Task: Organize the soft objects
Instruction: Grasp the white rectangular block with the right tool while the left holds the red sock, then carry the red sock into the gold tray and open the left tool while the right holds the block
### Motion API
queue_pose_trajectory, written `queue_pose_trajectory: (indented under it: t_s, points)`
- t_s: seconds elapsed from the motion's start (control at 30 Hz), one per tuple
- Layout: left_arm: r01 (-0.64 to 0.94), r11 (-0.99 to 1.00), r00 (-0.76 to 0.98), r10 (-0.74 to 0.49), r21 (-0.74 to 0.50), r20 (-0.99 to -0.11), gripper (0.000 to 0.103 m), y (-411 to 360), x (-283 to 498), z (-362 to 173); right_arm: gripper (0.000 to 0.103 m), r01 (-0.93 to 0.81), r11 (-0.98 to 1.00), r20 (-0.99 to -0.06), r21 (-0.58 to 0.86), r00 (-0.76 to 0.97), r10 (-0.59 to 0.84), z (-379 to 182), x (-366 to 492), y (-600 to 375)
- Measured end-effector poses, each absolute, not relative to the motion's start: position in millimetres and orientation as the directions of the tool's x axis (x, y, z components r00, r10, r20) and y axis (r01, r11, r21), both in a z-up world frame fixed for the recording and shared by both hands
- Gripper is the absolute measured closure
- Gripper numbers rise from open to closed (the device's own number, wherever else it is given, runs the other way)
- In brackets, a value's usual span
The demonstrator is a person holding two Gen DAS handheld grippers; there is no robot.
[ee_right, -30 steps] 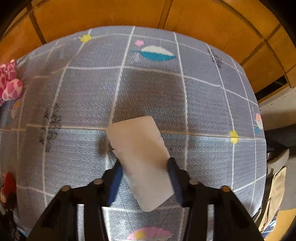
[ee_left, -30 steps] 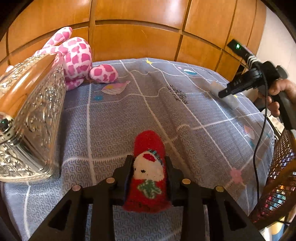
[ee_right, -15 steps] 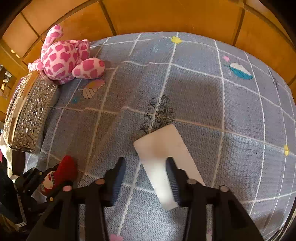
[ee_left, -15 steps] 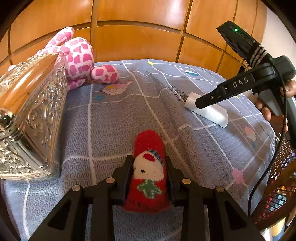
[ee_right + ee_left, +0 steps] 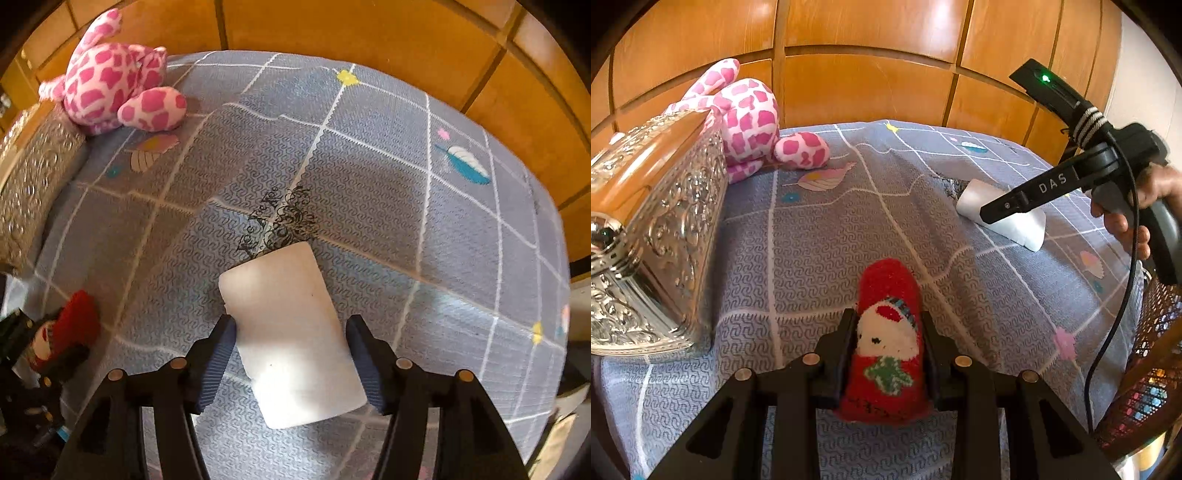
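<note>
My left gripper (image 5: 888, 332) is shut on a red fuzzy sock (image 5: 886, 343) with a snowman face, low over the grey-blue quilt (image 5: 820, 240). A white sponge block (image 5: 291, 332) lies flat on the quilt between the fingers of my right gripper (image 5: 291, 328), whose jaws are opening; a gap shows on the right side and the left pad sits at the block's edge. From the left wrist view the right gripper (image 5: 990, 216) hangs over the sponge (image 5: 1008, 218), held by a hand (image 5: 1137, 221). A pink-spotted plush toy (image 5: 114, 96) rests at the far left by the wooden headboard.
An ornate silver box (image 5: 646, 236) with a wooden lid stands on the quilt at the left, near the plush (image 5: 753, 118). A woven basket (image 5: 1145, 369) sits off the bed's right edge. A cable (image 5: 1123, 295) trails from the right gripper.
The right gripper carried the sponge leftward toward the quilt's middle, rolled, and its jaws spread apart around it. The left gripper and sock stayed put.
</note>
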State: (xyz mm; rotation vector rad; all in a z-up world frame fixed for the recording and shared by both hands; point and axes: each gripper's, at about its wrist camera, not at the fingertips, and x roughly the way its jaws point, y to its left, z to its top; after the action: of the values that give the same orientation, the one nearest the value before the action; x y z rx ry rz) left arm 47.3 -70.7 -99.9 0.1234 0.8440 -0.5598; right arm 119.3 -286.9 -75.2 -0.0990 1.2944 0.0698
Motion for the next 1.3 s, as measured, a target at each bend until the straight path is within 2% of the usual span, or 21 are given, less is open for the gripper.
queue_pose_trajectory:
  t_s: [0.1, 0.23, 0.37, 0.57, 0.9, 1.3]
  points:
    - [0.517, 0.850, 0.540, -0.414, -0.099, -0.733, 0.069, -71.9, 45.2, -99.8, 0.046, -0.082, 0.996, -0.955, -0.026, 0.296, -0.001, -77.6, 116.5, -290.4]
    - [0.519, 0.851, 0.550, -0.405, -0.081, -0.730, 0.069, -73.7, 42.9, -100.2, 0.046, -0.070, 0.996, -0.950, -0.050, 0.312, -0.026, -80.2, 115.1, -289.0]
    - [0.518, 0.853, 0.548, -0.393, -0.069, -0.738, 0.073, -76.0, 43.6, -99.1, 0.046, -0.012, 1.000, -0.945, 0.021, 0.326, 0.023, -81.5, 112.7, -300.7]
    - [0.518, 0.851, 0.510, -0.389, -0.087, -0.767, 0.079, -81.0, 54.3, -85.4, 0.047, -0.005, 1.000, -0.938, -0.006, 0.346, -0.004, -77.9, 112.5, -305.7]
    - [0.527, 0.842, 0.537, -0.438, -0.119, -0.721, 0.079, -92.7, 75.3, -33.2, 0.045, 0.001, 1.000, -0.940, 0.001, 0.342, 0.001, -82.5, 114.0, -305.0]
    - [0.465, 0.878, 0.616, -0.412, -0.113, -0.671, 0.079, -61.5, 62.7, 2.4, 0.045, -0.002, 1.000, -0.939, -0.008, 0.345, -0.007, -79.3, 110.7, -304.6]
